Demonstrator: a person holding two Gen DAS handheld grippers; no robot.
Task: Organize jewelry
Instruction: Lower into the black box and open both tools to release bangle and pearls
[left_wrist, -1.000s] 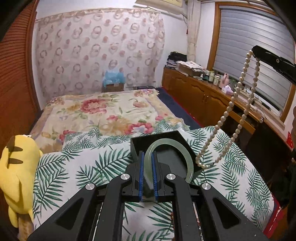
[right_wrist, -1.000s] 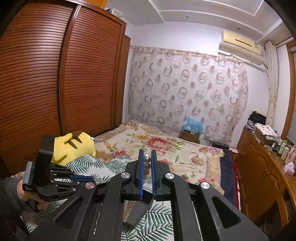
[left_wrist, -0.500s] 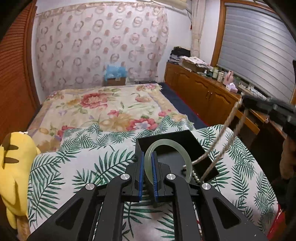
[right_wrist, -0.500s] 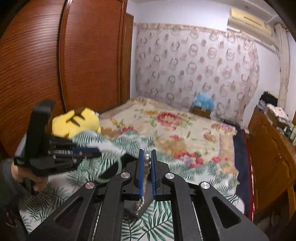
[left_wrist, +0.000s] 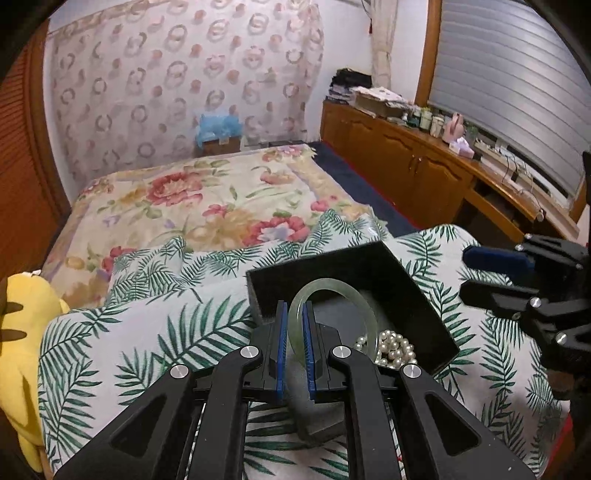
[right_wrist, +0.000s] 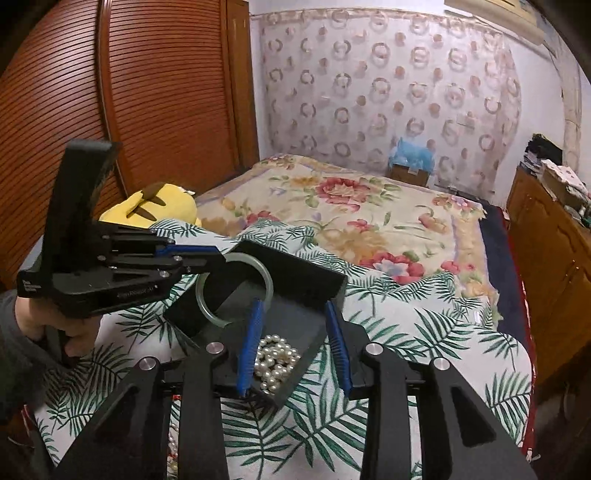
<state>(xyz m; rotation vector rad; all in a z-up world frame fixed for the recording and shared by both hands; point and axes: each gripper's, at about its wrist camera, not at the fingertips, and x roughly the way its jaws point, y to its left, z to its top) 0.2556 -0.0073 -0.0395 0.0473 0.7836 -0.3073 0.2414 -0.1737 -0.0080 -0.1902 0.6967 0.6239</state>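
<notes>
A black open jewelry box (left_wrist: 354, 264) (right_wrist: 306, 273) sits on a palm-leaf cushion on the bed. My left gripper (left_wrist: 293, 306) (right_wrist: 218, 254) is shut on a pale green jade bangle (left_wrist: 334, 291) (right_wrist: 267, 282) and holds it upright over the box. A pearl necklace (left_wrist: 393, 349) (right_wrist: 277, 356) lies heaped in the box's near right corner. My right gripper (right_wrist: 293, 306) (left_wrist: 469, 271) is open and empty, its blue pads on either side above the pearls.
A yellow plush toy (left_wrist: 22, 332) (right_wrist: 151, 205) lies at the cushion's left. A floral bedspread (left_wrist: 207, 199) stretches behind. A wooden cabinet (left_wrist: 424, 166) with clutter runs along the right wall, and a wooden wardrobe (right_wrist: 122, 103) stands on the left.
My right gripper lowered the hanging pearl necklace into the box, then opened and let it go. My left gripper kept its hold on the bangle over the box.
</notes>
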